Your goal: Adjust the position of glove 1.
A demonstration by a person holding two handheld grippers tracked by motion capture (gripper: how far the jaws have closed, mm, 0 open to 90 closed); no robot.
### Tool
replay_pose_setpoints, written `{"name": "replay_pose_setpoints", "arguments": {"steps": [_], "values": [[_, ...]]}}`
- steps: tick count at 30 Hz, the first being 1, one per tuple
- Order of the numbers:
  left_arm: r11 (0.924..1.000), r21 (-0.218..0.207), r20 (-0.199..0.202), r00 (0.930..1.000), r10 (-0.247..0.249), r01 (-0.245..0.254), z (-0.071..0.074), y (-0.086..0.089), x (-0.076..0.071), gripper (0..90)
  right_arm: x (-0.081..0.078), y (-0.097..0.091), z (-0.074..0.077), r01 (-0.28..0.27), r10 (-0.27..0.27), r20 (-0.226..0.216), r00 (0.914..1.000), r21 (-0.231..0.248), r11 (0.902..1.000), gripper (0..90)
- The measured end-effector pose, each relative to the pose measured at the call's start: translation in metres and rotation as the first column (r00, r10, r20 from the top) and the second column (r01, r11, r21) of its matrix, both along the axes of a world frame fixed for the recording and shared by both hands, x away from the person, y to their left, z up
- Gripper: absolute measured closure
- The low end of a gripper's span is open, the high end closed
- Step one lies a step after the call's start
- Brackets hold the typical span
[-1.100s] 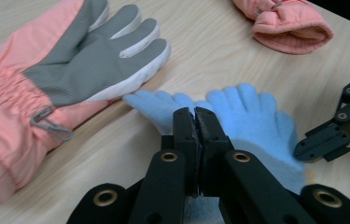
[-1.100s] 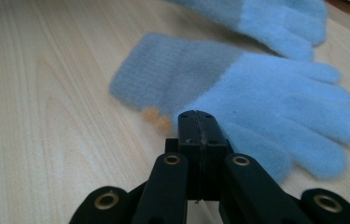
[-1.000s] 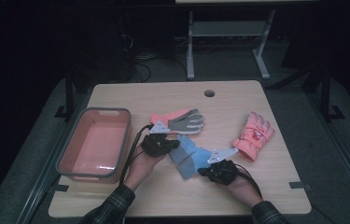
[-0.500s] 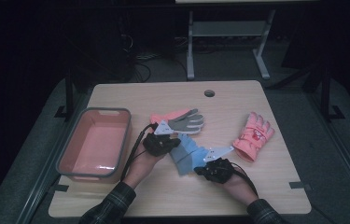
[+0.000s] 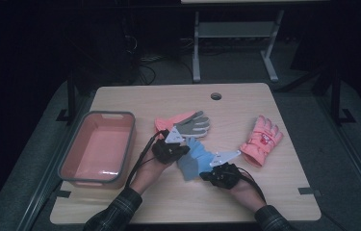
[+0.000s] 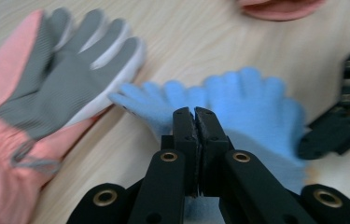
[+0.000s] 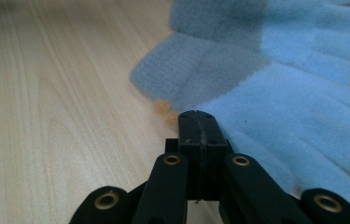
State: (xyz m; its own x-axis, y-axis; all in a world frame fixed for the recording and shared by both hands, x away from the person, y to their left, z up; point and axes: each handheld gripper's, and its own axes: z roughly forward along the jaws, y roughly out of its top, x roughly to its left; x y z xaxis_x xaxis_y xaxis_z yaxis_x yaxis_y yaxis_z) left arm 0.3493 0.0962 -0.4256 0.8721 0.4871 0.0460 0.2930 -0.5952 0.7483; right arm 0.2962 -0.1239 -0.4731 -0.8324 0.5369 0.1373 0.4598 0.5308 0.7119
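Blue fleece gloves (image 5: 196, 160) lie mid-table, bare wood toward the table (image 5: 245, 103) far edge, between the left gripper (image 5: 171, 150) and the right gripper (image 5: 215, 172), both pressed together, their tips at the fleece.

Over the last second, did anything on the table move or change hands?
Almost nothing changed. The left gripper and right gripper sit shut at the blue gloves, as before; whether they pinch any fabric is unclear. The grey-palmed glove, pink glove and pink tub lie where they were.
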Motion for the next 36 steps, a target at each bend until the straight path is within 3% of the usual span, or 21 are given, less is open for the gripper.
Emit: {"name": "replay_pose_setpoints", "arguments": {"steps": [4, 13, 21, 25, 29, 36], "values": [[0.9968, -0.015, -0.004, 0.9969, -0.078, 0.078, 0.001, -0.007, -0.012, 88.1, 0.000, 0.001, 0.000, -0.006, 0.006, 0.008, 0.9999, -0.003, 1.0000, 90.0], [0.9915, -0.031, -0.044, 0.9908, -0.128, 0.127, -0.003, -0.010, -0.023, 88.1, 0.000, 0.000, 0.000, 0.000, 0.000, 0.003, 1.0000, -0.005, 1.0000, 90.0], [0.9810, -0.020, -0.068, 0.9787, -0.194, 0.193, -0.009, -0.016, -0.030, 87.6, 0.000, 0.001, 0.000, 0.000, 0.000, 0.008, 1.0000, -0.007, 1.0000, 90.0], [0.9780, -0.045, -0.079, 0.9751, -0.207, 0.204, -0.009, -0.016, -0.030, 85.3, -0.001, 0.000, 0.000, 0.003, -0.003, 0.003, 1.0000, -0.006, 1.0000, 90.0], [0.9795, -0.061, -0.068, 0.9782, -0.196, 0.192, -0.005, -0.013, -0.029, 74.8, -0.001, -0.007, 0.001, 0.003, -0.003, 0.008, 1.0000, -0.019, 0.9998, 90.0], [0.9923, -0.040, -0.059, 0.9910, -0.120, 0.117, -0.006, -0.006, -0.019, 61.0, -0.006, -0.022, 0.006, 0.031, -0.031, 0.009, 0.9995, -0.025, 0.9992, 83.4]]}}
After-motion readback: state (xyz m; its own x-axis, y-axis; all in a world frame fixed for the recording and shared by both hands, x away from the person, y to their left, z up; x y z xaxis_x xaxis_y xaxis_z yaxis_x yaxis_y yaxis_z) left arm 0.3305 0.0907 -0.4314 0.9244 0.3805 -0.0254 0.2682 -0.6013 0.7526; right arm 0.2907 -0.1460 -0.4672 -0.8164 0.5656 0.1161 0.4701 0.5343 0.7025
